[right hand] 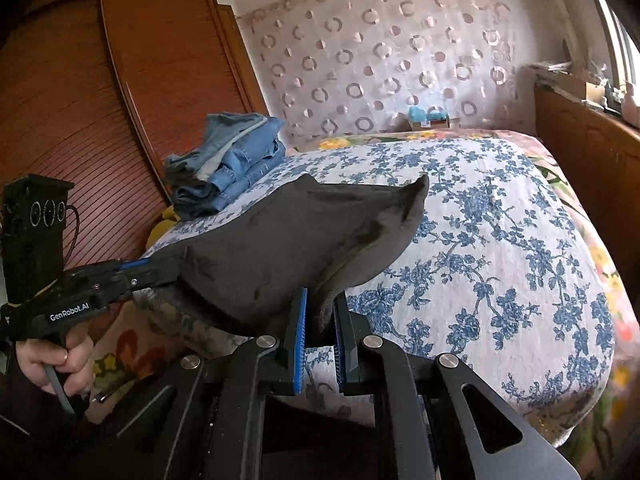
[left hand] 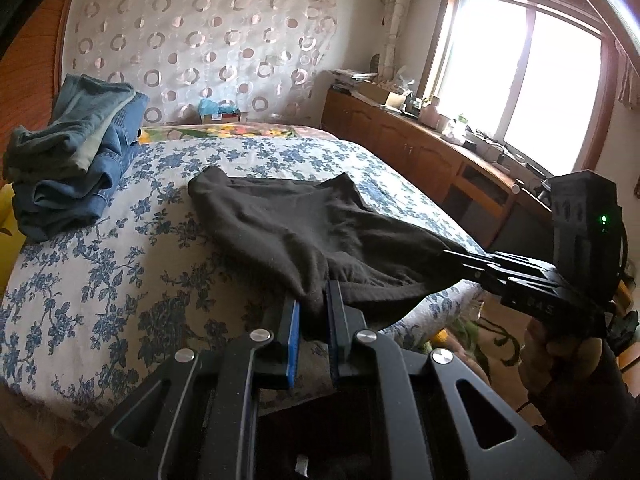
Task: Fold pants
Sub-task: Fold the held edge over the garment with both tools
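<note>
Pants, mid-frame on bed: we lift one edge, left gripper and right gripper fingers clamped on cloth. Next, probably carry it across, level.

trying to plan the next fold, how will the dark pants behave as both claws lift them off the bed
Probably floppy: the dark pants sag between the left claw and the right claw, both shut on the near edge. Likely light, since the raised part hangs in soft folds without pulling taut. The far end trails on the floral bedspread, so it may drag and bunch.
</note>
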A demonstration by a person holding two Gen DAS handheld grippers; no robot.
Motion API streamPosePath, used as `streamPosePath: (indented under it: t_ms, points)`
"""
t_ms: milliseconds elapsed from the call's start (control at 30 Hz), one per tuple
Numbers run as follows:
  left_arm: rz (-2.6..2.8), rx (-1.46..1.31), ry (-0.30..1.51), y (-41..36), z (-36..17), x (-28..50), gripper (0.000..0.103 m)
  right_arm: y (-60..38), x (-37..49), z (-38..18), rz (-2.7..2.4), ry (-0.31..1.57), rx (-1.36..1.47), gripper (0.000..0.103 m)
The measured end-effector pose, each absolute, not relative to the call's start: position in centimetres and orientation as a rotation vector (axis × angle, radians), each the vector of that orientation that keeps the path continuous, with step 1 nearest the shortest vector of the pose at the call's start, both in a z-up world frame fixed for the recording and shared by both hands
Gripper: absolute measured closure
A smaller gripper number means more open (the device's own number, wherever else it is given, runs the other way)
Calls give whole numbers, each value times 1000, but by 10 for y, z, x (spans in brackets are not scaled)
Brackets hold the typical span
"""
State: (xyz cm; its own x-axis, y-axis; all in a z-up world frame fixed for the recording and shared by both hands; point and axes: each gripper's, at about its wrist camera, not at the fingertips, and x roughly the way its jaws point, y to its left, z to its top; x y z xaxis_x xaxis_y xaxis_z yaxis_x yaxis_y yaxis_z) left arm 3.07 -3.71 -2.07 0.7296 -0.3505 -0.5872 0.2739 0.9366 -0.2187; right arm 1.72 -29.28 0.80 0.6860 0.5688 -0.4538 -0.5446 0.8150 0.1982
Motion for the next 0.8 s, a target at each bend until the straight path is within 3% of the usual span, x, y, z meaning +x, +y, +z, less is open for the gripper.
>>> streamPosePath:
  t_ms: [800]
  points:
    - [-372, -84, 627, -37, 5, 23, 91, -303, -5, 26, 631, 476, 11, 91]
